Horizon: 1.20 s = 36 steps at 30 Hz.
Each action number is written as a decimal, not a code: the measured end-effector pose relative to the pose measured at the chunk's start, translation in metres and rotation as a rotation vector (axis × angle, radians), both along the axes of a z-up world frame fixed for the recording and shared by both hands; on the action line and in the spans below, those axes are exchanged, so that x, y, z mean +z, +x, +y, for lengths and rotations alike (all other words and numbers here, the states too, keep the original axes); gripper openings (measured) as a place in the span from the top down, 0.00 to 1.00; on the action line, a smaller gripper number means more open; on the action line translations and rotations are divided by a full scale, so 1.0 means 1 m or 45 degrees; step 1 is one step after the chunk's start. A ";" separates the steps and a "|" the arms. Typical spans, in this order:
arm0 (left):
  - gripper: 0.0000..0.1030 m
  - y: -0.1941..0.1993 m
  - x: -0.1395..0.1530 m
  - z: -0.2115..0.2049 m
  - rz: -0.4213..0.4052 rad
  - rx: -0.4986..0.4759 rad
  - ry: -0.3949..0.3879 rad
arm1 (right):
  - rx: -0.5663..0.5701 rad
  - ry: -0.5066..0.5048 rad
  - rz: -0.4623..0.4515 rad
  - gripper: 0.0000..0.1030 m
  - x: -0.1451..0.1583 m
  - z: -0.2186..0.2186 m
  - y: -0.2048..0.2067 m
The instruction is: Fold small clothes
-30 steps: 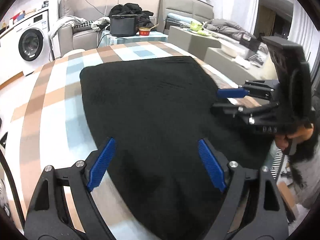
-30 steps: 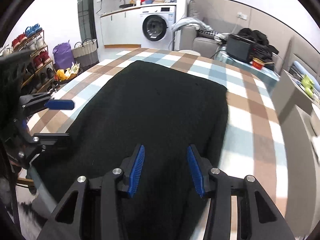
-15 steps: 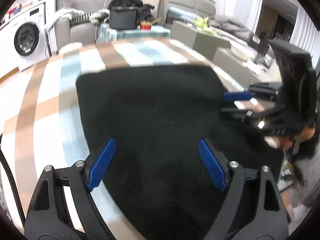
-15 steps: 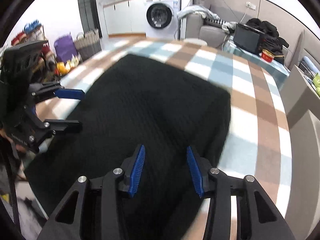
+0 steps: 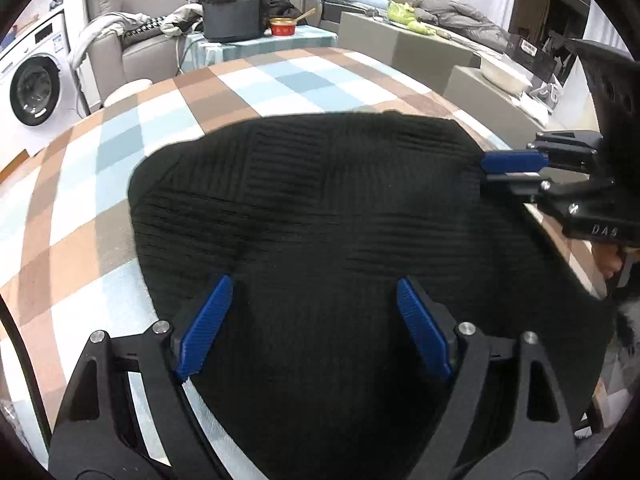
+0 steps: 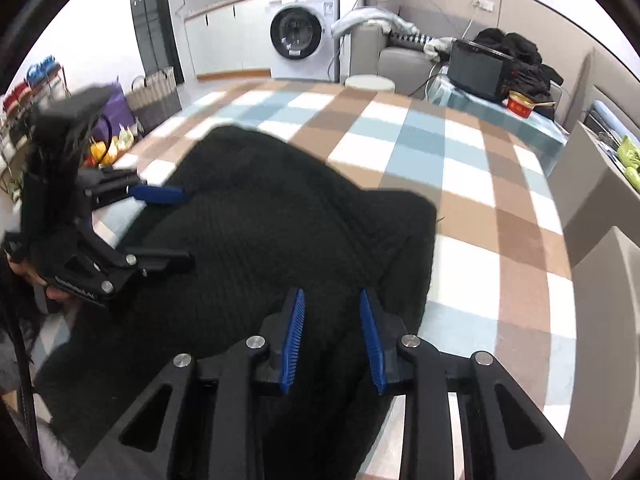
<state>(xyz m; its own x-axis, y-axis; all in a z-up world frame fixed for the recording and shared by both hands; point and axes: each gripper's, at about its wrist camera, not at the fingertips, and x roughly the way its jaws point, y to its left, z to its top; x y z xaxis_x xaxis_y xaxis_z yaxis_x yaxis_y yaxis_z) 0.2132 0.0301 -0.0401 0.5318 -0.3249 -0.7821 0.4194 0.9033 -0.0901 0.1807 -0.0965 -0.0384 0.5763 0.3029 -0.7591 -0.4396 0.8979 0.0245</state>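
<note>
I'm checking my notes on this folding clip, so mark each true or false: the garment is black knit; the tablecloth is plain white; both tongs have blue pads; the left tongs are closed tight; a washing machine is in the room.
1. The black ribbed knit garment is black knit: true.
2. Plain white cloth: false; the brown, blue and white checked tablecloth is checked.
3. Blue pads: true, on left tongs and right tongs.
4. Left closed tight: false; they gape wide.
5. White front-loading washing machine: true.
</note>
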 end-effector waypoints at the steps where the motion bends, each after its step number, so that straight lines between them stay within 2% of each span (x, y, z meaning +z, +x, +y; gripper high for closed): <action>1: 0.19 0.000 0.005 0.001 -0.033 0.002 -0.019 | -0.007 0.020 -0.014 0.71 0.002 0.001 0.003; 4: 0.19 0.004 0.007 -0.007 -0.087 0.064 -0.025 | -0.039 0.044 -0.037 0.71 0.001 0.010 0.019; 7: 0.19 0.025 -0.004 0.002 -0.018 0.167 0.000 | -0.059 -0.009 0.010 0.71 -0.018 0.012 0.037; 9: 0.19 0.025 -0.009 0.012 0.004 0.169 -0.044 | -0.073 0.002 0.016 0.71 -0.023 0.004 0.039; 11: 0.19 0.019 -0.007 0.017 0.010 0.180 -0.041 | -0.094 0.009 0.012 0.71 -0.019 -0.006 0.032; 12: 0.19 0.014 -0.004 0.021 0.011 0.195 -0.041 | -0.112 -0.009 0.011 0.70 -0.016 -0.011 0.028; 13: 0.19 0.010 -0.002 0.025 0.004 0.206 -0.045 | -0.141 -0.027 0.011 0.63 -0.013 -0.017 0.022; 14: 0.19 0.008 0.000 0.029 -0.004 0.223 -0.047 | -0.152 -0.010 0.017 0.61 -0.012 -0.021 0.019; 17: 0.19 -0.004 0.000 0.036 -0.007 0.290 -0.057 | -0.108 0.066 0.046 0.60 -0.014 -0.021 0.008; 18: 0.19 -0.008 -0.001 0.035 -0.001 0.290 -0.050 | -0.105 0.045 0.045 0.55 -0.017 -0.019 0.006; 19: 0.19 -0.011 -0.002 0.033 -0.003 0.298 -0.023 | -0.121 -0.019 0.051 0.54 -0.024 -0.016 0.005; 20: 0.19 -0.016 -0.003 0.031 -0.002 0.303 -0.007 | -0.130 -0.023 0.065 0.53 -0.026 -0.017 0.004; 23: 0.19 -0.039 0.000 0.033 0.023 0.319 -0.051 | -0.156 0.074 0.114 0.53 -0.023 -0.029 -0.008; 25: 0.19 -0.063 0.006 0.034 0.022 0.323 -0.108 | -0.135 0.087 0.093 0.53 -0.017 -0.028 -0.027; 28: 0.19 -0.099 0.014 0.023 -0.006 0.293 -0.133 | -0.067 0.115 0.071 0.53 -0.011 -0.020 -0.050; 31: 0.19 -0.134 0.011 0.005 -0.013 0.234 -0.090 | -0.041 0.095 0.095 0.53 -0.014 -0.013 -0.070; 33: 0.19 -0.159 0.001 -0.007 -0.014 0.190 -0.021 | -0.040 0.103 0.126 0.54 -0.021 -0.015 -0.079; 36: 0.19 -0.193 -0.011 -0.012 -0.017 0.166 0.068 | -0.049 0.162 0.171 0.62 -0.028 -0.024 -0.097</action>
<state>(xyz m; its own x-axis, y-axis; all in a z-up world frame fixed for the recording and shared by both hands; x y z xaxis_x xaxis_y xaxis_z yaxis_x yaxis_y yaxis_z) 0.0204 0.0182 -0.0514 0.5776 -0.2100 -0.7889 0.2987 0.9537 -0.0352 0.0838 -0.1203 -0.0664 0.4855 0.3807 -0.7870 -0.3898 0.9000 0.1949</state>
